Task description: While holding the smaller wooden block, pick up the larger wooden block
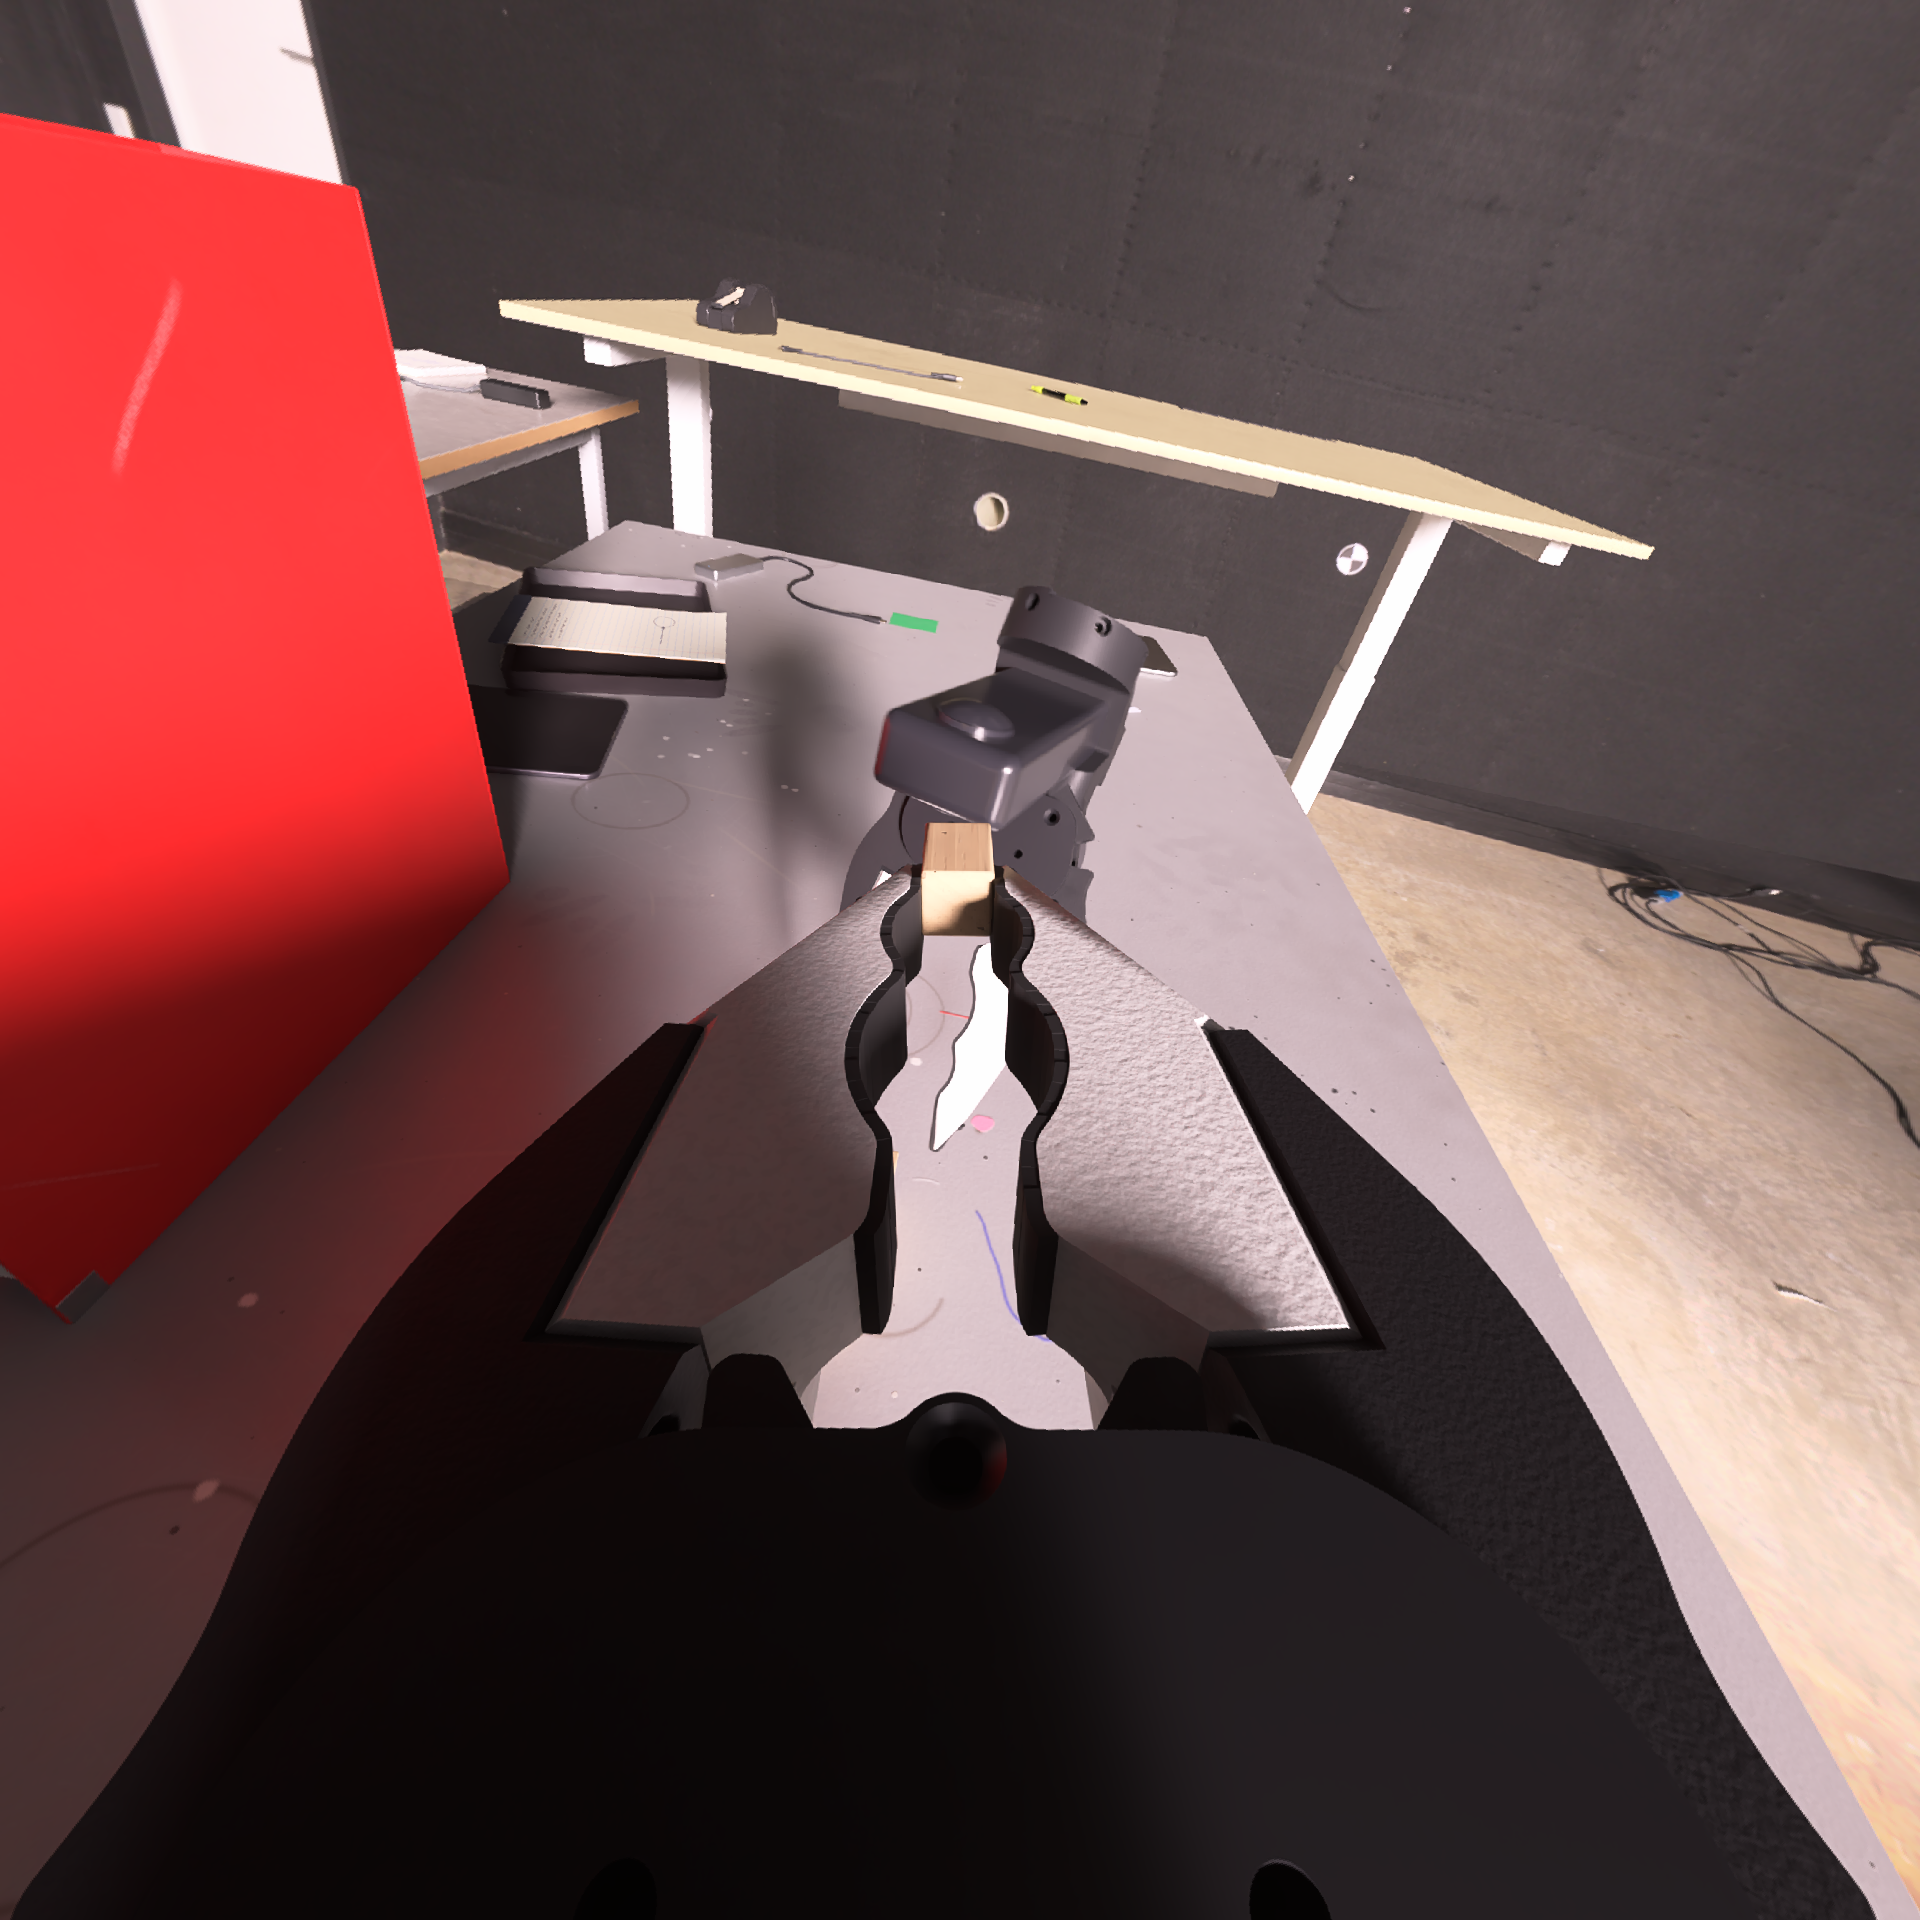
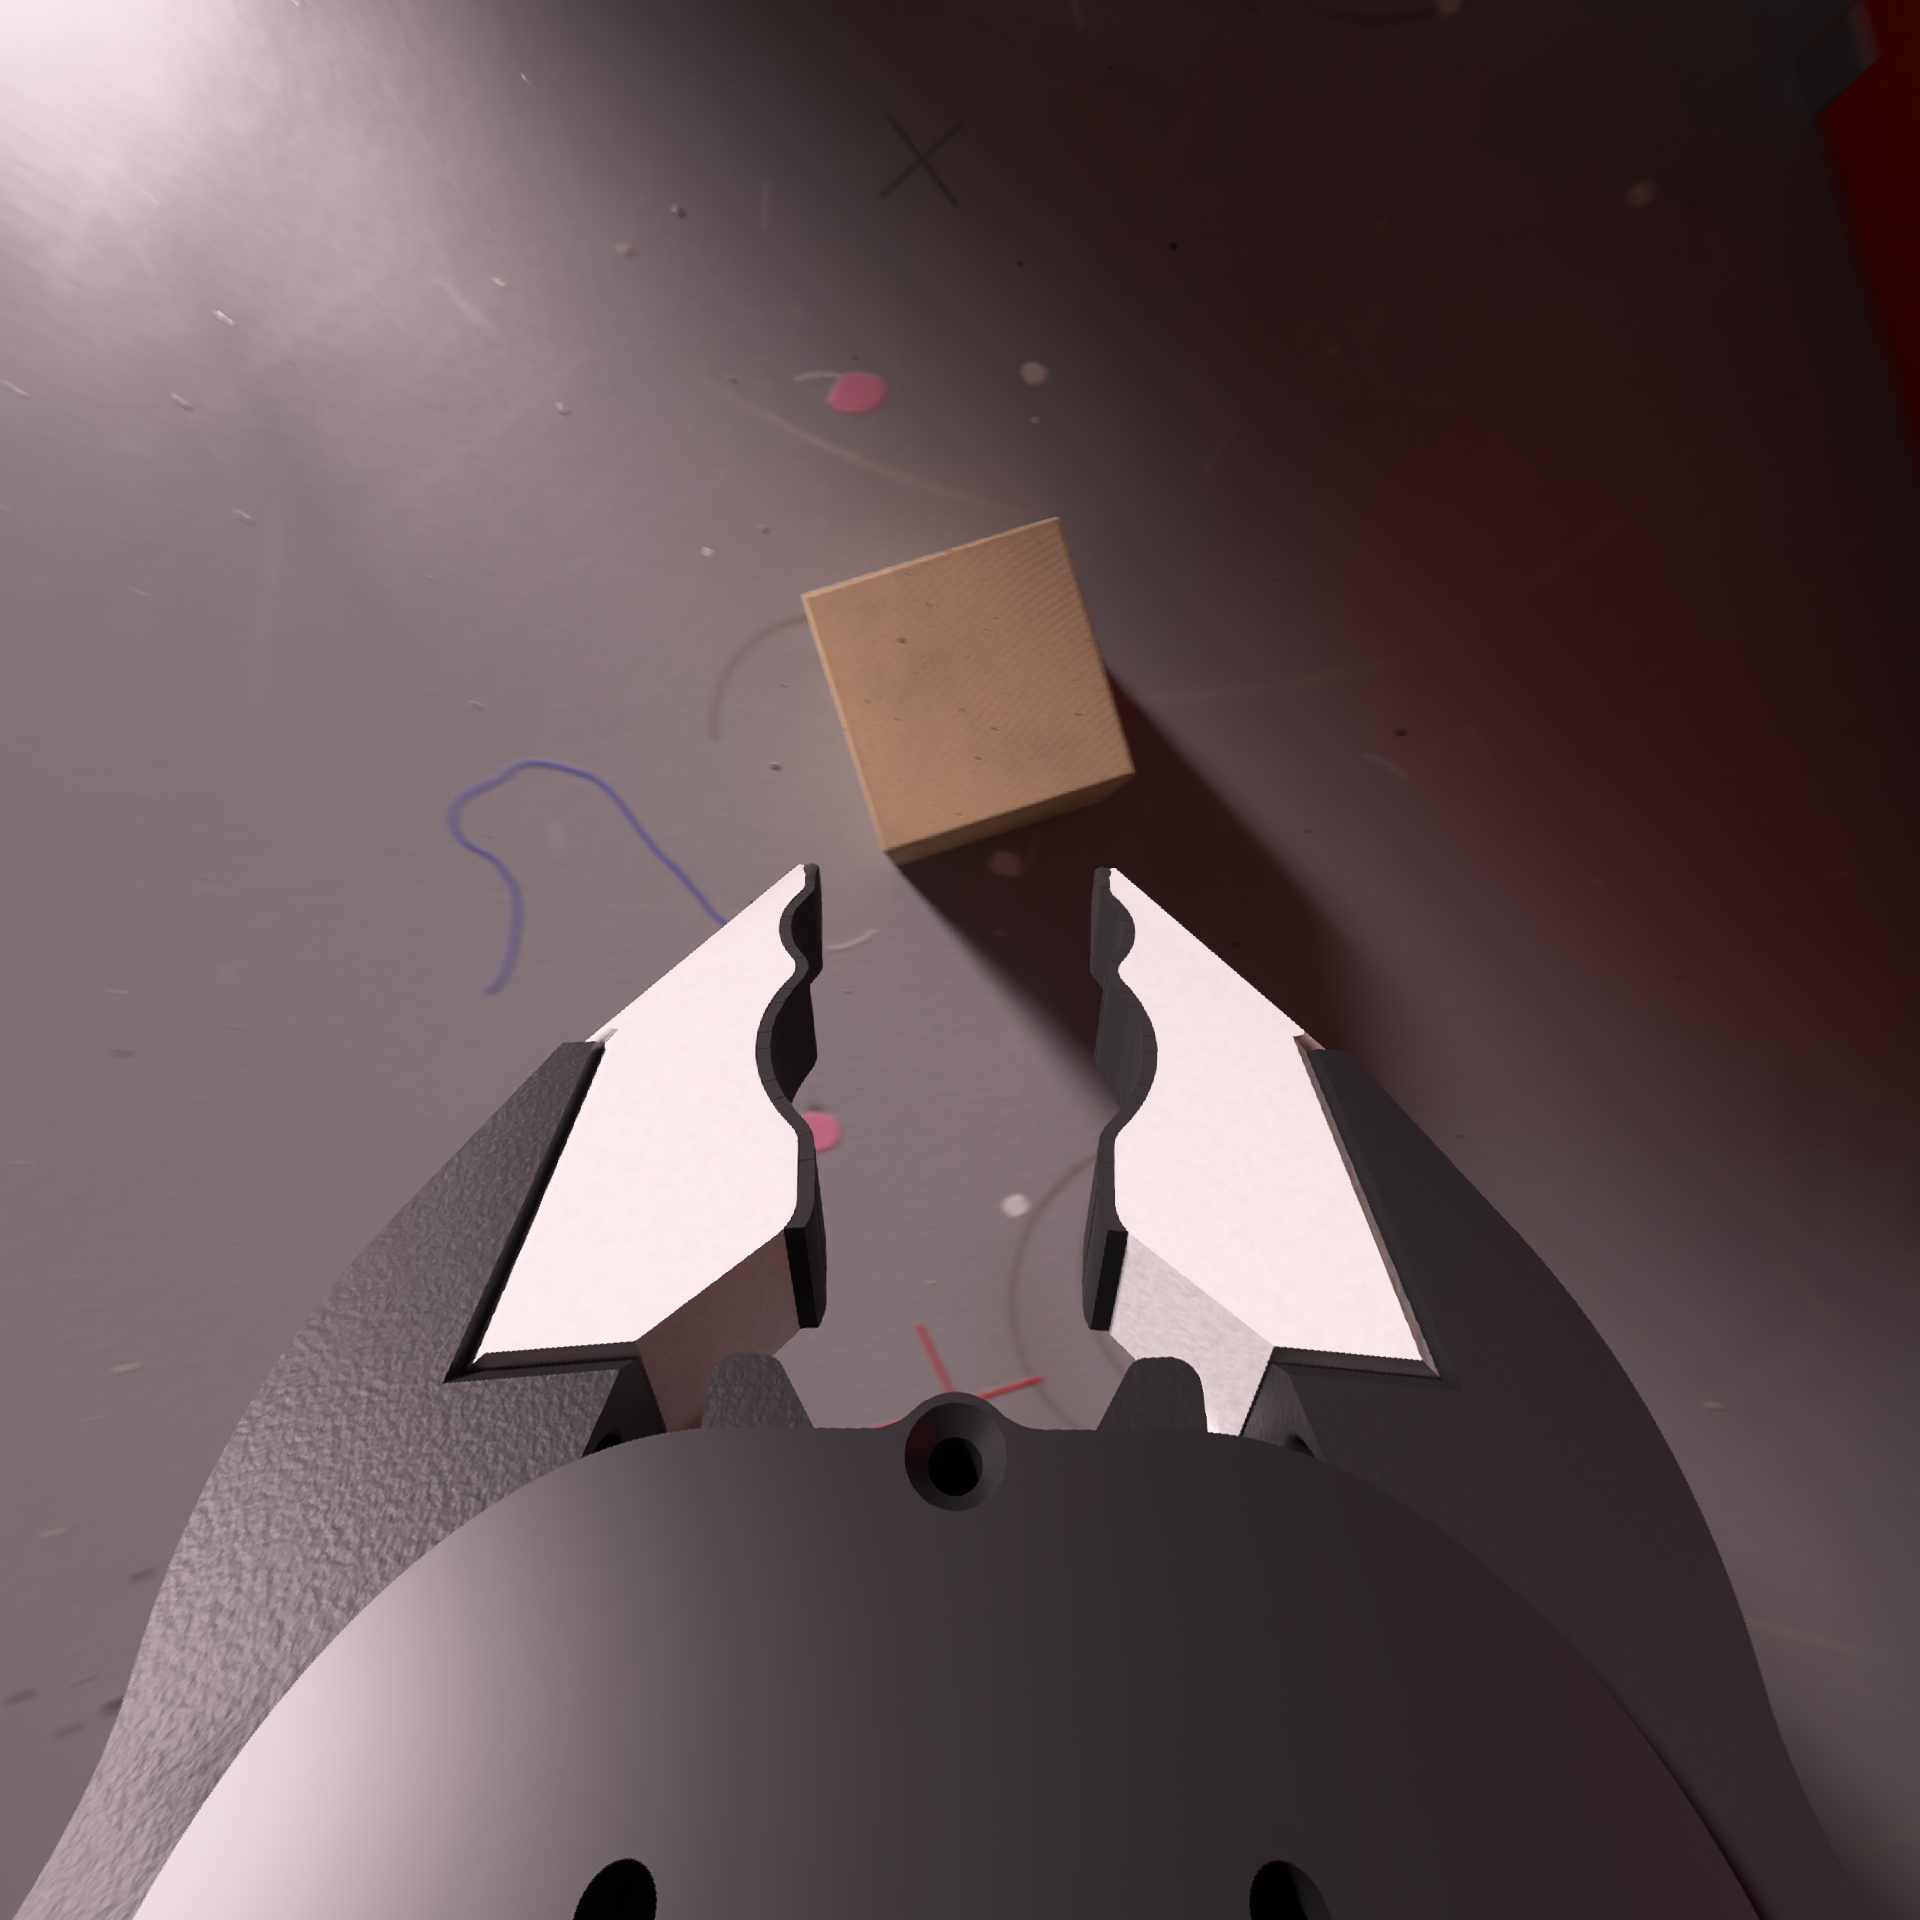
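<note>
In the left wrist view my left gripper (image 1: 958, 894) is shut on the smaller wooden block (image 1: 958, 881), held at the fingertips above the grey table (image 1: 1195, 935). The right gripper's dark body (image 1: 997, 727) hangs just beyond it, pointing down. In the right wrist view my right gripper (image 2: 956, 883) is open and empty above the table. The larger wooden block (image 2: 971, 686), a tan cube, rests on the table (image 2: 416, 623) just ahead of the fingertips, a little off their line and turned slightly. It is not between the fingers.
A red panel (image 1: 208, 675) stands at the table's left. A notepad (image 1: 618, 634), a dark tablet (image 1: 551, 732) and a small cabled device (image 1: 727, 566) lie at the far left. A wooden desk (image 1: 1039, 405) stands behind. The floor (image 1: 1610, 1143) drops off at right.
</note>
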Motion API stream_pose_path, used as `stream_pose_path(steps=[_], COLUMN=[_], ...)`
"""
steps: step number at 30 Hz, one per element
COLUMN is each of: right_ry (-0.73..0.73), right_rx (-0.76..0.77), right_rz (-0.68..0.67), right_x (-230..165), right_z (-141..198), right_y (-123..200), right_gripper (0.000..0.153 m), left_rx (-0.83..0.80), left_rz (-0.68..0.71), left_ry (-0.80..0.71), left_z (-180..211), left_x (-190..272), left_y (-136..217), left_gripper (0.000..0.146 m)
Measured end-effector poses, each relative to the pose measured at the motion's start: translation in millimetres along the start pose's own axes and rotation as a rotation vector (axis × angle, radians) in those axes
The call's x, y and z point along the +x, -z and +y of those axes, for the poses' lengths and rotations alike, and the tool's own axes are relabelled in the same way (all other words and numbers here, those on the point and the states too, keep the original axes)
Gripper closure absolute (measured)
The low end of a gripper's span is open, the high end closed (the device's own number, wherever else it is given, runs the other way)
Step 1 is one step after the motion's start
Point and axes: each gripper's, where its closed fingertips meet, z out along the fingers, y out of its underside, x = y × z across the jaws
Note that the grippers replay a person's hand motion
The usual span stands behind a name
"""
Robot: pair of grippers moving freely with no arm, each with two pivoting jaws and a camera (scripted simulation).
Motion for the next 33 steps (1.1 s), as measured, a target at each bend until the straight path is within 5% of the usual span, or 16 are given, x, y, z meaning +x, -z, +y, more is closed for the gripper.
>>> stream_pose_path(steps=[5,20,33], right_ry=[0.129,0.116,0.277], right_rx=[0.032,0.255,0.088], right_rz=[0.064,-0.108,-0.14], right_x=[8,5,-2], right_z=[8,-6,-13], right_y=[-18,-48,-51], right_gripper=[0.082,0.09,0.077], left_rx=[-0.003,-0.008,-0.009], left_rz=[0.001,0.004,0.006], left_ry=[-0.007,-0.003,-0.006], left_z=[0,2,1], left_x=[1,1,1], left_y=[0,-3,-2], left_gripper=[0.135,0.135,0.135])
